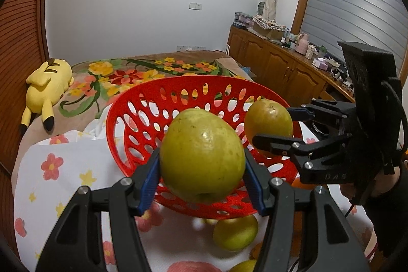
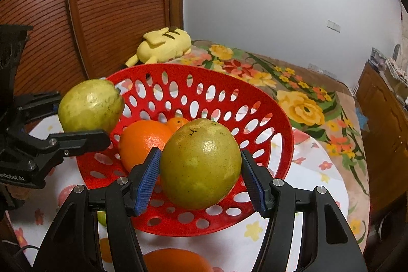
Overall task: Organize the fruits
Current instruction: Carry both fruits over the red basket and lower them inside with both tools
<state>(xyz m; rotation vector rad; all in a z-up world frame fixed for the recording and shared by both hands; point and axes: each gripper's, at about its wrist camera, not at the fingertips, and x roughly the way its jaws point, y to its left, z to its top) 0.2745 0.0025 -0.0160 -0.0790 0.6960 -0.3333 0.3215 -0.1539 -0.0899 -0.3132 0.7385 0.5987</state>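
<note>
Now each of two grippers, left (image 1: 201,175) and right (image 2: 200,180), clamps one pear above the red basket (image 2: 255,93), which holds two oranges (image 2: 142,142).

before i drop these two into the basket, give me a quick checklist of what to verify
1. Left gripper shut on its green fruit: ok, pads on both sides.
2. Right gripper shut on its own green fruit: ok.
3. Red basket upright on the cloth: ok.
4. Room in the basket: ok, two oranges sit at the left, the rest is bare.
5. Both fruits over the basket: cannot tell, they seem near the rim.
6. Loose fruit in front of the basket is out of the way: ok.
</note>
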